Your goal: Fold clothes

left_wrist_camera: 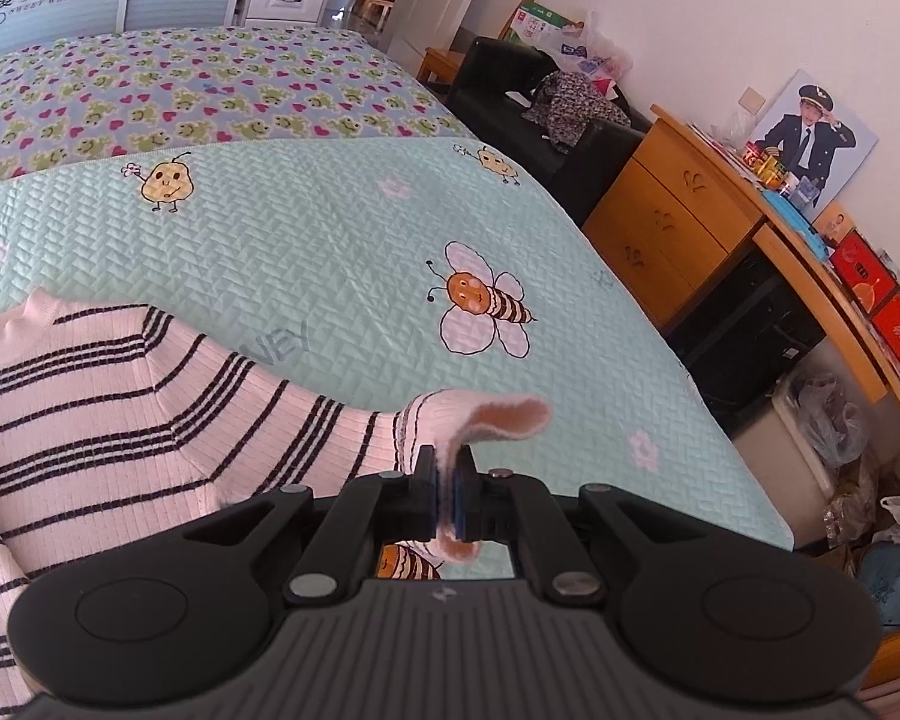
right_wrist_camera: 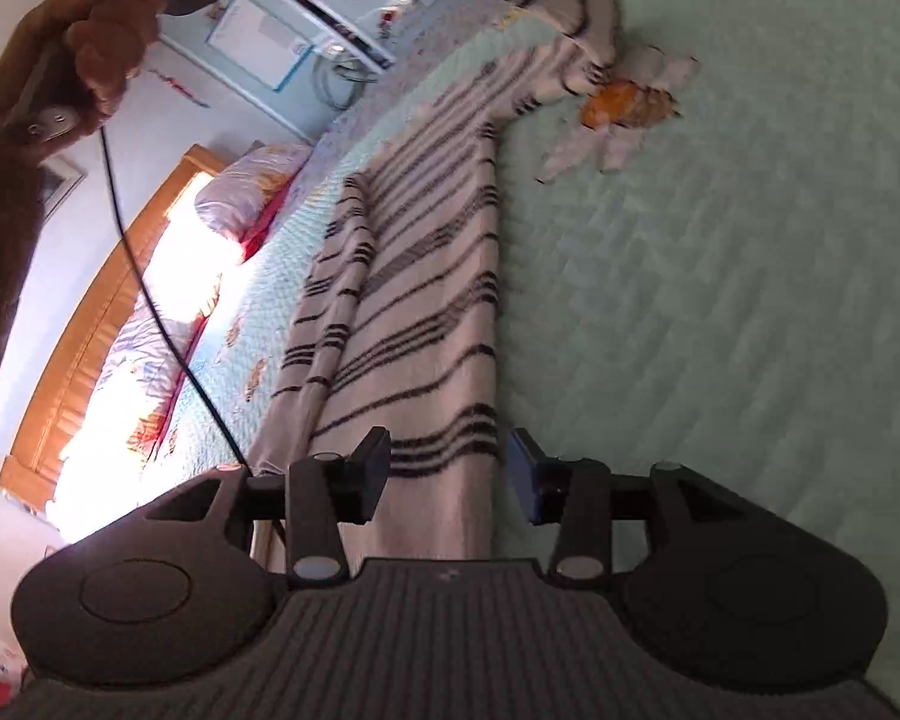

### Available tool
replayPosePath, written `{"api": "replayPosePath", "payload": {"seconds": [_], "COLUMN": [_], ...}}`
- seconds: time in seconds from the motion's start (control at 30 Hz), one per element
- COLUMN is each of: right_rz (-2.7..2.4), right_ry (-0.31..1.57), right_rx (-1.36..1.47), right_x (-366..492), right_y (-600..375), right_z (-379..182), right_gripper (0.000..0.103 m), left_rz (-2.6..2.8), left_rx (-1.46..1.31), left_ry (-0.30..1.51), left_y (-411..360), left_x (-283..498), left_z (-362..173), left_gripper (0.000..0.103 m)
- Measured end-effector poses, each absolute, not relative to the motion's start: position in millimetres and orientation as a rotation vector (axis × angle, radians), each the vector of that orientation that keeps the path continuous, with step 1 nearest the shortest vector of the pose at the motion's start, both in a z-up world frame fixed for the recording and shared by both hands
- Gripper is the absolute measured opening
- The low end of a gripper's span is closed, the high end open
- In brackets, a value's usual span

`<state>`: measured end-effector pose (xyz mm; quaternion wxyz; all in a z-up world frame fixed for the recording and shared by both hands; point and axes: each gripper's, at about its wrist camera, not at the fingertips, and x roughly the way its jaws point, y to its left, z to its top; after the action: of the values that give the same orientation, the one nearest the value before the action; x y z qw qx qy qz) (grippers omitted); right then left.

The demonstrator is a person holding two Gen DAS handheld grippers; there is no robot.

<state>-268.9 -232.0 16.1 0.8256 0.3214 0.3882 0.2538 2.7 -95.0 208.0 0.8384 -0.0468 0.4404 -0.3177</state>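
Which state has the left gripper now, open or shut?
Shut: the left gripper clamps the cuff of the striped sweater between its blue pads.

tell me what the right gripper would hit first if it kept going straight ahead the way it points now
Most likely the striped sweater: the open right gripper straddles its fabric, which runs straight ahead along the bed quilt. Depth is unclear, so it may skim over it.

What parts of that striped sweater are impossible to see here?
- Striped sweater, left wrist view: body cut off by the left edge.
- Its cuff: the pinched part is hidden between the left gripper pads.
- Right wrist view: hem hidden beneath the open right gripper; stripes blurred.
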Motion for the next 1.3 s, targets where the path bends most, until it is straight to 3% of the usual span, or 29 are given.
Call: {"api": "replayPosePath", "payload": {"seconds": [0.07, 0.13, 0.53, 0.7, 0.87, 0.9, 0.93, 1.03, 1.3], "right_rz": [0.613, 0.679, 0.884, 0.858, 0.824, 0.821, 0.778, 0.626, 0.514], "right_ry": [0.855, 0.901, 1.21, 1.178, 1.002, 0.964, 0.954, 0.935, 0.999], "right_rx": [0.692, 0.718, 0.543, 0.533, 0.861, 0.934, 0.942, 0.929, 0.87], "right_x": [-254, -247, -219, -186, -196, -199, -208, -236, -249], "right_y": [-219, -209, -190, -190, -235, -245, -251, -267, -236], "right_z": [18, 15, 4, 10, 5, 3, 1, -6, -21], "right_gripper": [0.043, 0.034, 0.034, 0.034, 0.036, 0.04, 0.046, 0.047, 0.045], "left_rz": [-0.665, -0.668, -0.71, -0.702, -0.686, -0.678, -0.671, -0.649, -0.671], "left_rx": [-0.119, -0.13, -0.127, -0.137, -0.165, -0.168, -0.172, -0.195, -0.25], "left_ry": [0.933, 0.934, 0.954, 0.955, 0.948, 0.944, 0.939, 0.914, 0.88], "left_y": [-87, -80, -72, -66, -57, -55, -53, -45, -21], "left_x": [3, 2, 3, 8, 13, 13, 13, 9, -17], "left_z": [210, 212, 203, 199, 200, 201, 203, 208, 214], "left_gripper": [0.004, 0.004, 0.004, 0.004, 0.004, 0.004, 0.004, 0.004, 0.004]}}
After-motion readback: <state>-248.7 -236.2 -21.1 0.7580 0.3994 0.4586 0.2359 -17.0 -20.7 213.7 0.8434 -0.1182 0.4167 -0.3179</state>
